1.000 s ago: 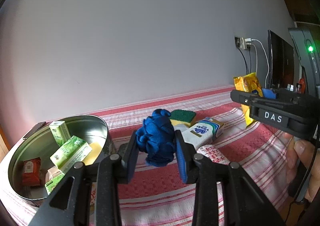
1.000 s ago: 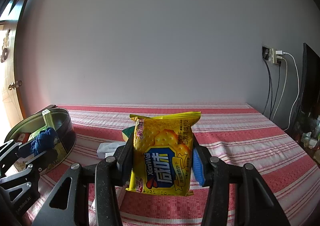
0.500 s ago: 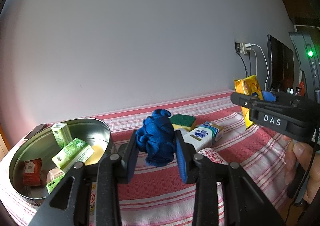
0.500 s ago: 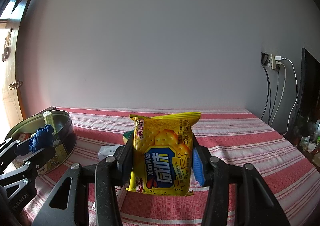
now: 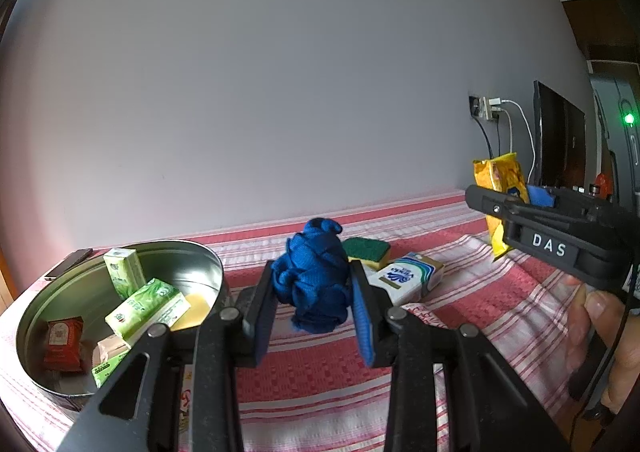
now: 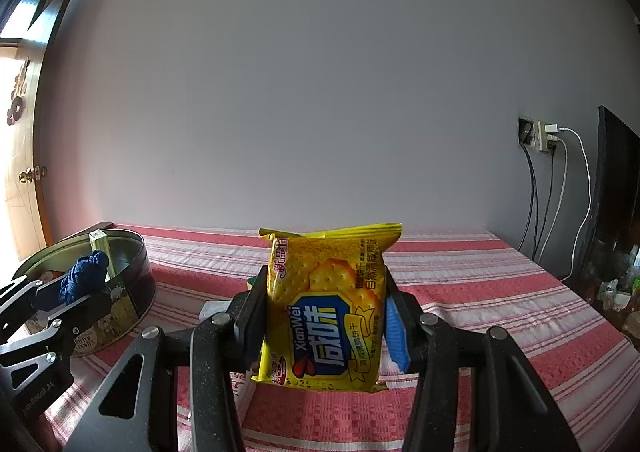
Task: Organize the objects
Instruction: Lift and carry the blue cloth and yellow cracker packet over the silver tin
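Left wrist: left gripper (image 5: pixel 314 302) clamps knotted blue cloth (image 5: pixel 314 280) | right gripper (image 6: pixel 326 310) clamps yellow cracker packet (image 6: pixel 326 304)

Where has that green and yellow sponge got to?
In the left wrist view the sponge lies on the striped tablecloth, just behind the blue cloth bundle held in the left gripper, beside the white tissue pack.

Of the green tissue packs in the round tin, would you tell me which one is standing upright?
The smaller green pack at the back of the tin stands upright against the wall; the larger green pack lies tilted in front of it.
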`<action>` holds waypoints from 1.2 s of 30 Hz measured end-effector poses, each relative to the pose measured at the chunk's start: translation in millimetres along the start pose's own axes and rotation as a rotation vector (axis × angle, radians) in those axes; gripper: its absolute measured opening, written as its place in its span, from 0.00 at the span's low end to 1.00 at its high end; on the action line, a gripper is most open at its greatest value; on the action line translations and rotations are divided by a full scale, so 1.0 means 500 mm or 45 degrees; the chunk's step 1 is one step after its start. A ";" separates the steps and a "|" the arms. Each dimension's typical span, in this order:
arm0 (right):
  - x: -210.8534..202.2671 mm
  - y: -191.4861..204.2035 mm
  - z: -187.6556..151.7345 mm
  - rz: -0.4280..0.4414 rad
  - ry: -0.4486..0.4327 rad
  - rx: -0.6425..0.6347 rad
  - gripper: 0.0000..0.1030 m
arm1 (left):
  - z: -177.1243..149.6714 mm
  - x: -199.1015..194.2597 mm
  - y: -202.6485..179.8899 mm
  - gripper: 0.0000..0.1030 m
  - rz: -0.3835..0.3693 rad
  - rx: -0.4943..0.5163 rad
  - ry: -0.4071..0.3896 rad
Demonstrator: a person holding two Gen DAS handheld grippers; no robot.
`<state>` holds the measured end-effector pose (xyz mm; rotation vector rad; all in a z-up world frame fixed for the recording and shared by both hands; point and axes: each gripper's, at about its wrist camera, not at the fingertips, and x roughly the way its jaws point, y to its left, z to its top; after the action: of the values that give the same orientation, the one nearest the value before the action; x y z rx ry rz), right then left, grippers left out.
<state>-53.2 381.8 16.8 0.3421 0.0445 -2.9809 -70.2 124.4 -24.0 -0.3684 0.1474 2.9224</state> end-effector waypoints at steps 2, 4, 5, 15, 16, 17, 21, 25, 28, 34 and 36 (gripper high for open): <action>-0.003 0.001 0.000 -0.001 -0.010 -0.001 0.50 | -0.001 -0.001 0.001 0.32 -0.004 -0.001 -0.003; -0.005 0.002 0.000 -0.002 -0.019 -0.002 0.50 | 0.000 -0.002 0.001 0.32 -0.005 -0.004 -0.008; -0.006 0.003 0.000 -0.003 -0.024 -0.003 0.50 | 0.000 -0.003 0.003 0.32 -0.008 -0.007 -0.013; -0.018 0.004 0.000 -0.004 -0.068 -0.011 0.50 | -0.003 -0.006 0.015 0.32 -0.023 -0.027 -0.030; -0.019 0.004 0.000 -0.004 -0.070 -0.011 0.50 | -0.003 -0.007 0.018 0.32 -0.025 -0.033 -0.031; -0.019 0.003 0.000 -0.001 -0.069 -0.013 0.50 | -0.004 -0.007 0.021 0.32 -0.030 -0.037 -0.030; -0.018 0.006 0.002 0.007 -0.073 -0.019 0.50 | 0.000 -0.017 0.027 0.32 -0.039 -0.049 -0.032; -0.012 0.023 0.007 0.039 -0.060 -0.027 0.50 | 0.006 -0.030 0.038 0.32 -0.030 -0.058 -0.046; -0.012 0.045 0.018 0.069 -0.062 -0.052 0.50 | 0.010 -0.038 0.053 0.32 -0.012 -0.075 -0.053; 0.000 0.085 0.038 0.155 -0.053 -0.067 0.50 | 0.010 -0.049 0.089 0.32 0.033 -0.116 -0.053; 0.006 0.099 0.041 0.183 -0.043 -0.069 0.50 | 0.008 -0.050 0.101 0.32 0.044 -0.129 -0.050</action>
<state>-53.6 331.6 35.7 0.2757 0.0929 -2.8366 -57.5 71.2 -9.9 -0.3273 -0.0003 2.9767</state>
